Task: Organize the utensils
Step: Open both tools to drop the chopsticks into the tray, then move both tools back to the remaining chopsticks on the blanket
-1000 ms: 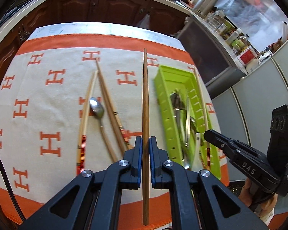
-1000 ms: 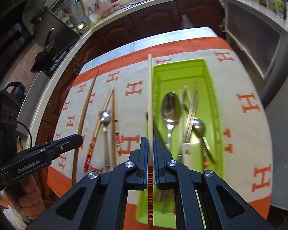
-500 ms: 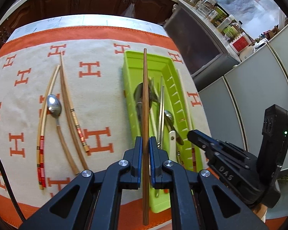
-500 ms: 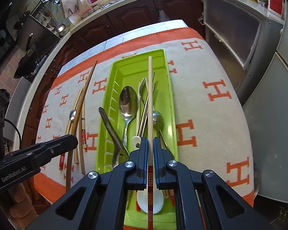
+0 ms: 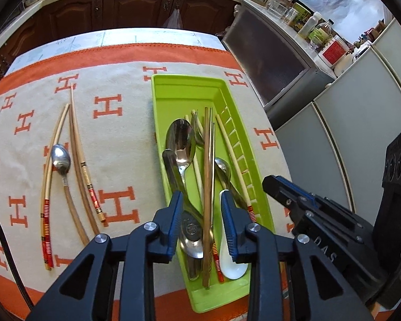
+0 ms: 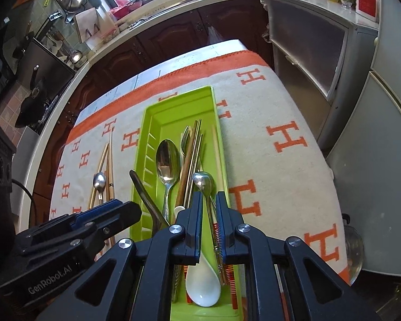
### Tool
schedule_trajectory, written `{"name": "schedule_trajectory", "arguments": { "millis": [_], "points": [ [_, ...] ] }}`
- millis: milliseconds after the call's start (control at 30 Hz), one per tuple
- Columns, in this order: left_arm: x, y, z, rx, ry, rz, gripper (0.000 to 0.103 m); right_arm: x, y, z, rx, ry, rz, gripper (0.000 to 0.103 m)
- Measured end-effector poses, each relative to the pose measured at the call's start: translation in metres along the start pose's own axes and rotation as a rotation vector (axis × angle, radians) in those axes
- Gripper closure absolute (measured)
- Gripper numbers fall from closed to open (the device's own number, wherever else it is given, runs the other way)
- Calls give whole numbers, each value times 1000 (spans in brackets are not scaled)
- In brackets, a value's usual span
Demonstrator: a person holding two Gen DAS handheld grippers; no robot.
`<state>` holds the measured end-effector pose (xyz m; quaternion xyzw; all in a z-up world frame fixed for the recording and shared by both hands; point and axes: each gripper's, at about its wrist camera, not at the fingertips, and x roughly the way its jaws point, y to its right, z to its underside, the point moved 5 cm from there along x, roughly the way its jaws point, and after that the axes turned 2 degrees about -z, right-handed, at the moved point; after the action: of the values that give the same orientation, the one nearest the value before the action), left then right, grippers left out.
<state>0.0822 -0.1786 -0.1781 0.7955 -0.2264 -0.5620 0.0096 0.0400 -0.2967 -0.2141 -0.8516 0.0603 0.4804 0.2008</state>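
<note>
The green utensil tray [image 5: 157, 107] lies on the orange-and-cream cloth and holds several spoons, a fork and chopsticks. My left gripper [image 5: 201, 224] hovers over the tray's near end with its jaws opening. The brown chopstick [image 5: 207, 176] lies loose in the tray between the pads, which do not touch it. My right gripper [image 6: 209, 222] is over the same tray [image 6: 147, 123], jaws opening. The pale chopstick [image 6: 217, 155] with a red-striped end rests along the tray's right side, free of the pads. A white ceramic spoon [image 6: 203, 281] lies below.
Left of the tray on the cloth lie a red-striped pale chopstick [image 5: 46, 187], a small metal spoon [image 5: 61, 157] and two darker chopsticks [image 5: 76, 139]. Kitchen cabinets ring the table, and a grey appliance [image 5: 275, 61] stands off its right edge.
Both grippers moved from the cloth to above the tray. Each was shut on a chopstick; now the jaws have parted and both chopsticks lie in the tray.
</note>
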Motion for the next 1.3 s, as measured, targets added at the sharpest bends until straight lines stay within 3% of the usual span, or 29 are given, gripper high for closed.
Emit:
{"name": "schedule_trajectory", "arguments": {
  "millis": [133,533,1300],
  "points": [
    [-12,-6,8,24,16,-35,64,-4,-4,3,-11,10,7,92],
    [-30,-64,28,-54,19,-125,60,1,-22,21,-34,-36,-8,92],
    [-49,-107,39,-135,61,-174,59,-5,-79,39,-146,-72,-31,86]
  ]
}}
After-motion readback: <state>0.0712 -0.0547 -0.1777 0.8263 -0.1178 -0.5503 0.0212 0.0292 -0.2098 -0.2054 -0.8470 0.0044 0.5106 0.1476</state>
